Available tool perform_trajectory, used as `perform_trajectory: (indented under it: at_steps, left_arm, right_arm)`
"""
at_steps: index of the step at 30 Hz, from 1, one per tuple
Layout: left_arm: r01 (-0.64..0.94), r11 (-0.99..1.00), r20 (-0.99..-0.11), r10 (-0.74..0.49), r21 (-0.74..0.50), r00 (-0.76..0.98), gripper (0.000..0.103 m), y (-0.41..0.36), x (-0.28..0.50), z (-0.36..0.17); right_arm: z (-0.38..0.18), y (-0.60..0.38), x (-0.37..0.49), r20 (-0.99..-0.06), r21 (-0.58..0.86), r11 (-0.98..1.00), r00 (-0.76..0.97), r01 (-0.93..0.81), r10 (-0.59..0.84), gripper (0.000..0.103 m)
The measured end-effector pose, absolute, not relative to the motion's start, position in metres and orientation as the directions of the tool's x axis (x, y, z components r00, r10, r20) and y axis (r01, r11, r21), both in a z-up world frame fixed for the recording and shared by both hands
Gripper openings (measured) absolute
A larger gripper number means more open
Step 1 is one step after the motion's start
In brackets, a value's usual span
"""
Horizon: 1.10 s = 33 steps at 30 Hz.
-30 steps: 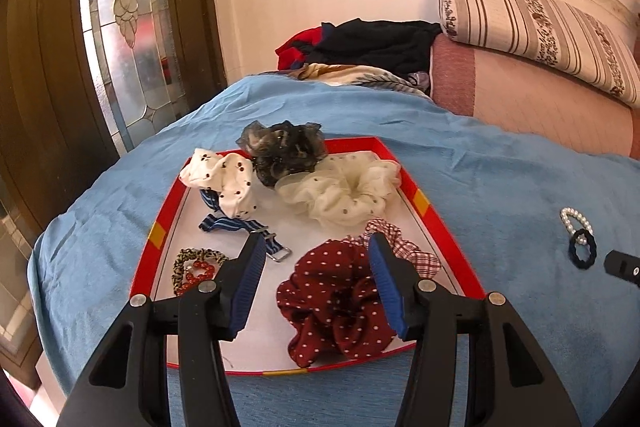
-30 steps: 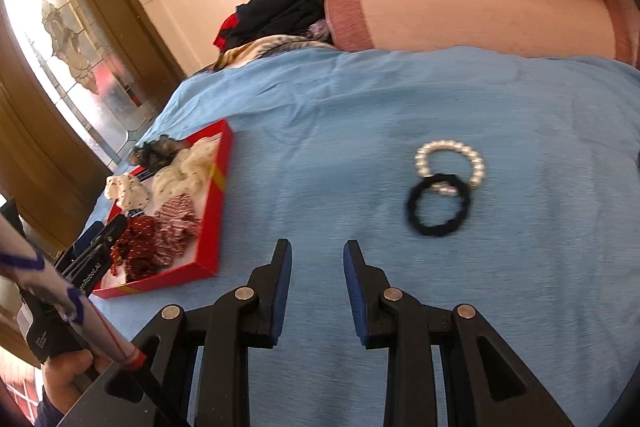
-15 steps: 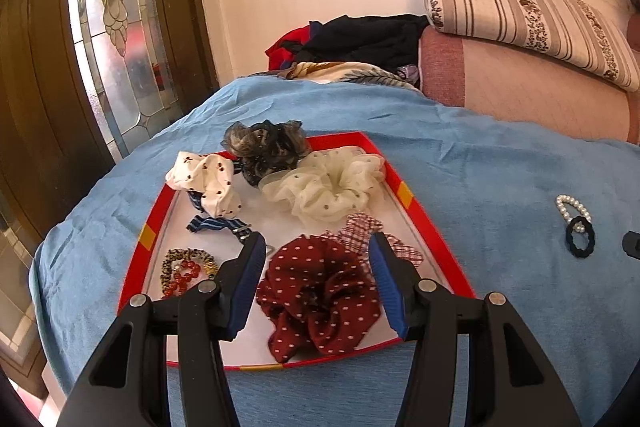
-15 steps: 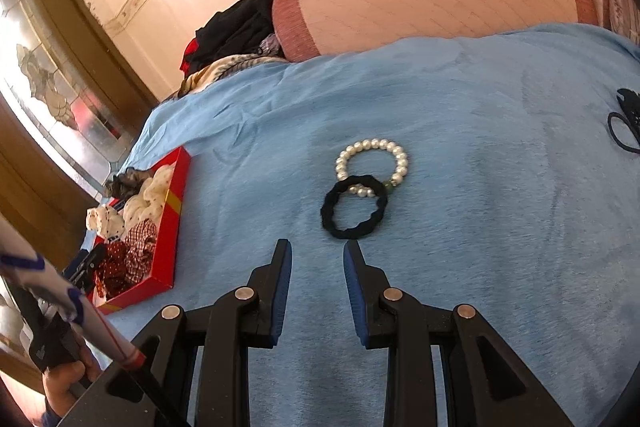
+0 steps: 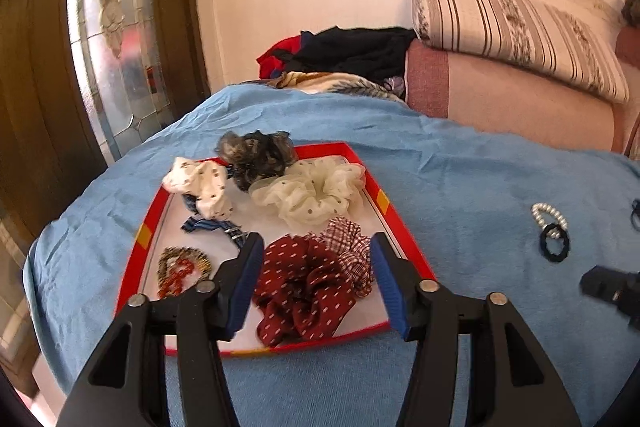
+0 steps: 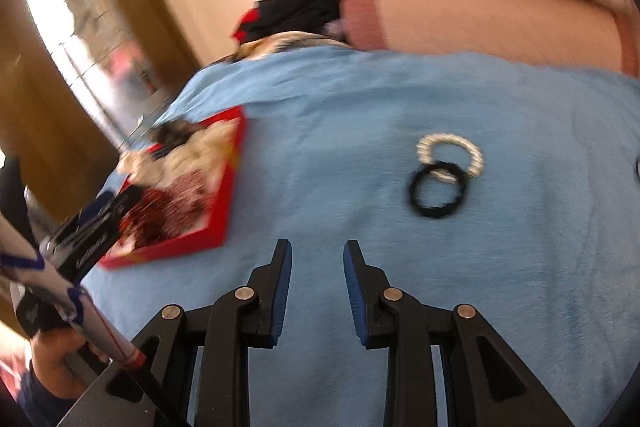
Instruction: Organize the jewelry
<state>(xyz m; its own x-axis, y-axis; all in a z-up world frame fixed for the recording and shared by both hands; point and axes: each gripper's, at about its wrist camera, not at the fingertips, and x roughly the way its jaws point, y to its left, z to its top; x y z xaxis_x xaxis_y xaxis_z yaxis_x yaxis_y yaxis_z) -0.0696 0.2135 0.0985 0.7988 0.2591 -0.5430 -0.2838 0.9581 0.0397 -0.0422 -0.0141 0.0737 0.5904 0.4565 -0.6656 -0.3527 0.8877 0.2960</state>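
blue blanket (image 5: 460,187) on bed, tiled wall, glass door. red tray (image 5: 404,243) holds scrunchies; pearl bracelet (image 6: 450,157) and black hair tie (image 6: 436,193) touching on blanket. left gripper (image 5: 316,259) just widened, empty; right gripper (image 6: 317,259) slightly parted, empty. writing on the tool unreadable.

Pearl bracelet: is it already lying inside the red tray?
No, the pearl bracelet lies on the blue blanket, overlapped by the black hair tie, apart from the red tray.

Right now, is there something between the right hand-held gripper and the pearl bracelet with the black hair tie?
Nothing visible: only bare blue blanket lies between the open right hand-held gripper and the pearl bracelet and black hair tie.
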Motion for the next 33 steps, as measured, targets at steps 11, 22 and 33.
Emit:
perform_trajectory:
  at_steps: [11, 22, 33]
  left_arm:
    - [-0.317, 0.948, -0.433, 0.288, 0.006, 0.854, 0.103, 0.204, -0.182, 0.181]
    - [-0.444, 0.893, -0.438, 0.426, 0.067, 0.791, 0.103, 0.199, -0.258, 0.233]
    - [-0.541, 0.839, -0.393, 0.519, 0.065, 0.759, 0.103, 0.203, -0.296, 0.238]
  right_arm:
    - [0.16, 0.021, -0.155, -0.542, 0.141, 0.862, 0.69, -0.487, 0.479, 0.072]
    - [0.219, 0.014, -0.229, -0.456, 0.078, 0.861, 0.75, -0.502, 0.478, 0.088]
    - [0.224, 0.034, -0.277, -0.436, 0.052, 0.823, 0.729, -0.566, 0.528, 0.092]
